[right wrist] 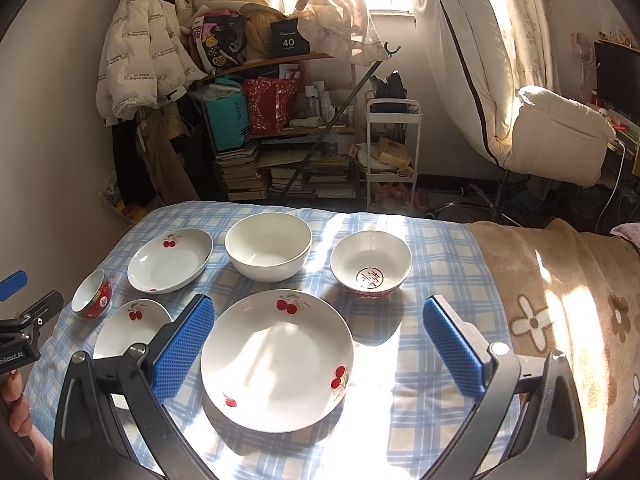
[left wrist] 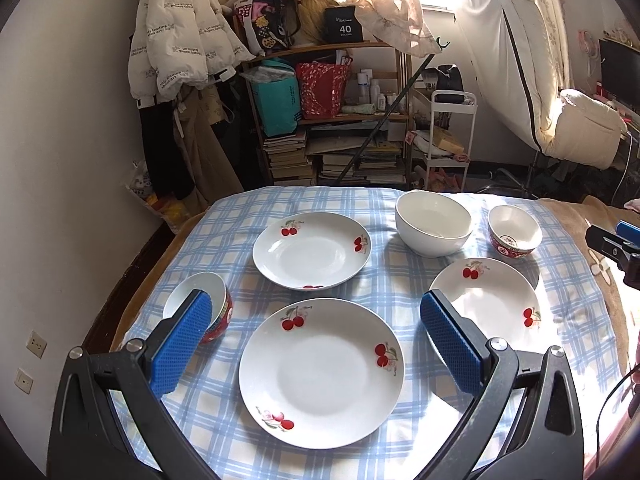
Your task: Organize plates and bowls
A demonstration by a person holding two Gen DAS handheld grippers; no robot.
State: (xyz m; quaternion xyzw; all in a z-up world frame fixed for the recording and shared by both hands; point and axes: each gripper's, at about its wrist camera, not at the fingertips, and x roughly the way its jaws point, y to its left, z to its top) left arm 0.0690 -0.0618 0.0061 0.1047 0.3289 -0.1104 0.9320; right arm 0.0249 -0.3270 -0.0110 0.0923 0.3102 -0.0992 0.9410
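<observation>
Three white cherry-print plates lie on a blue checked cloth (left wrist: 224, 208): a near plate (left wrist: 321, 374), a far plate (left wrist: 312, 251) and a right plate (left wrist: 486, 300). A large white bowl (left wrist: 434, 224) and a red-rimmed bowl (left wrist: 515, 231) stand behind; a small red bowl (left wrist: 200, 312) is at the left. My left gripper (left wrist: 316, 320) is open above the near plate. My right gripper (right wrist: 318, 324) is open above the right plate (right wrist: 277, 360), with the red-rimmed bowl (right wrist: 371, 264), the white bowl (right wrist: 268, 246), the far plate (right wrist: 170, 260), the near plate (right wrist: 132, 326) and the small bowl (right wrist: 93, 294) beyond.
The cloth covers a bed with a tan flowered blanket (right wrist: 560, 300) on the right. Behind stand a cluttered wooden shelf (left wrist: 328, 116), a white cart (left wrist: 448, 136) and a hanging white jacket (left wrist: 180, 28). The wall is at the left.
</observation>
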